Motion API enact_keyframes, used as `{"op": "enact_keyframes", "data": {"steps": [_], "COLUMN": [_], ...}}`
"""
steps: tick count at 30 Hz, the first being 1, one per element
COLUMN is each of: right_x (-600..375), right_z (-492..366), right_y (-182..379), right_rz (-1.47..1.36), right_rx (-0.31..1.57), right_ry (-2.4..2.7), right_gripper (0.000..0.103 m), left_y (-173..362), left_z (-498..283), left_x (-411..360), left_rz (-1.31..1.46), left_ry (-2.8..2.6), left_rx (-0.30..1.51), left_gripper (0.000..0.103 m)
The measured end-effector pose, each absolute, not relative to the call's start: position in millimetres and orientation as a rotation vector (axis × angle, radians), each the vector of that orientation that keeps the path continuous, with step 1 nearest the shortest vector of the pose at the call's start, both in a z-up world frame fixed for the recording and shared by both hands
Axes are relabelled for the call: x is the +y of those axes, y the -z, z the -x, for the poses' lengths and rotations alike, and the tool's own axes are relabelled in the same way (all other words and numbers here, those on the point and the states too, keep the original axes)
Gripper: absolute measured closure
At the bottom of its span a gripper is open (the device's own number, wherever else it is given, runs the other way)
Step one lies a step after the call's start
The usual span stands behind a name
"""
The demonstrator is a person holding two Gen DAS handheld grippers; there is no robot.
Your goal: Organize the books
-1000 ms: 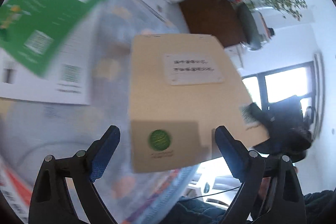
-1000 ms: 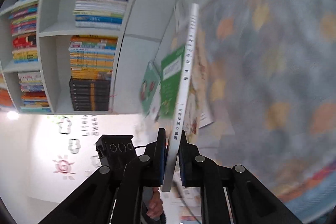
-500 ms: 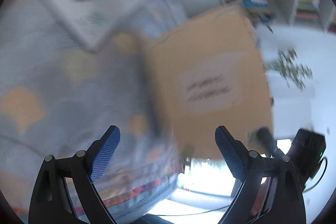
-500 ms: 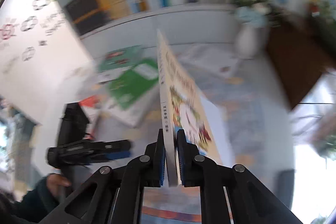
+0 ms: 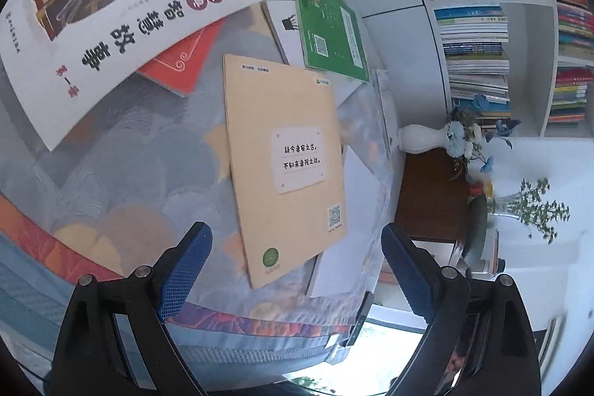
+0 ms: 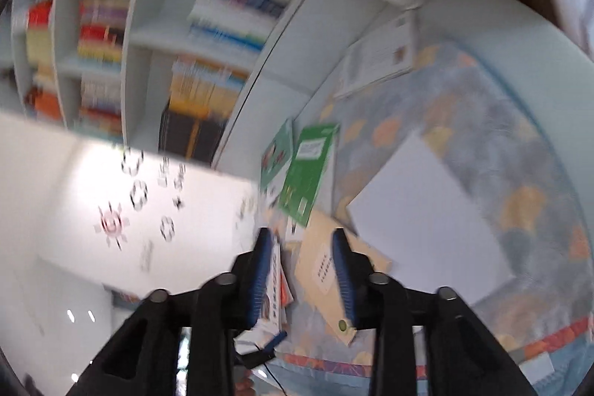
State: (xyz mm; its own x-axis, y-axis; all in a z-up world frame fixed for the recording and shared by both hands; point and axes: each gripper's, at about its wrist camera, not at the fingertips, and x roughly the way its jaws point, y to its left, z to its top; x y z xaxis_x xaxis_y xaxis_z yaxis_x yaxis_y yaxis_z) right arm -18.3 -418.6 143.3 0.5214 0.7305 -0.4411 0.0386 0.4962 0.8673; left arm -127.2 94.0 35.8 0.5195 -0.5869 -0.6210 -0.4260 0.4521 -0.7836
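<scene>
A tan book (image 5: 286,169) with a white label lies flat on the patterned tablecloth (image 5: 122,173), partly over a white book (image 5: 356,206). My left gripper (image 5: 295,266) hangs open and wide just above the tan book's near end, touching nothing. In the blurred right wrist view my right gripper (image 6: 302,262) has its jaws opening. The tan book (image 6: 319,258) lies flat on the table below the gap and the pads do not press on it. The white book (image 6: 427,221) lies to its right.
A large white picture book (image 5: 130,6) lies over a red book (image 5: 185,69) at the left. Green books (image 5: 330,25) lie further back. A filled white bookshelf (image 5: 479,32) stands behind the table, with a white vase of flowers (image 5: 419,138) and a brown table (image 5: 430,199) to the right.
The right gripper held the tan book upright by its edge; now its jaws are apart and the book lies flat on the tablecloth. The left gripper has swung and rolled over that book.
</scene>
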Motion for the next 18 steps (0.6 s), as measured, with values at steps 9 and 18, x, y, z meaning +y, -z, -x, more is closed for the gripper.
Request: {"op": "enact_keyframes", "data": {"steps": [9, 18], "right_x": [-459, -437], "right_z": [34, -14], "right_y": [-96, -17], "right_rz": [-1.064, -0.839], "right_rx": [1.016, 1.357], "right_ry": [-0.392, -0.546], "right_gripper": [0.000, 0.000], "left_y": [-45, -31], "left_z": [108, 105], "left_x": [63, 44], "left_rz": [1.082, 0.959], "left_ry": [0.190, 0.110], "left_rx": [1.117, 1.232], "left_gripper": [0.010, 0.010]}}
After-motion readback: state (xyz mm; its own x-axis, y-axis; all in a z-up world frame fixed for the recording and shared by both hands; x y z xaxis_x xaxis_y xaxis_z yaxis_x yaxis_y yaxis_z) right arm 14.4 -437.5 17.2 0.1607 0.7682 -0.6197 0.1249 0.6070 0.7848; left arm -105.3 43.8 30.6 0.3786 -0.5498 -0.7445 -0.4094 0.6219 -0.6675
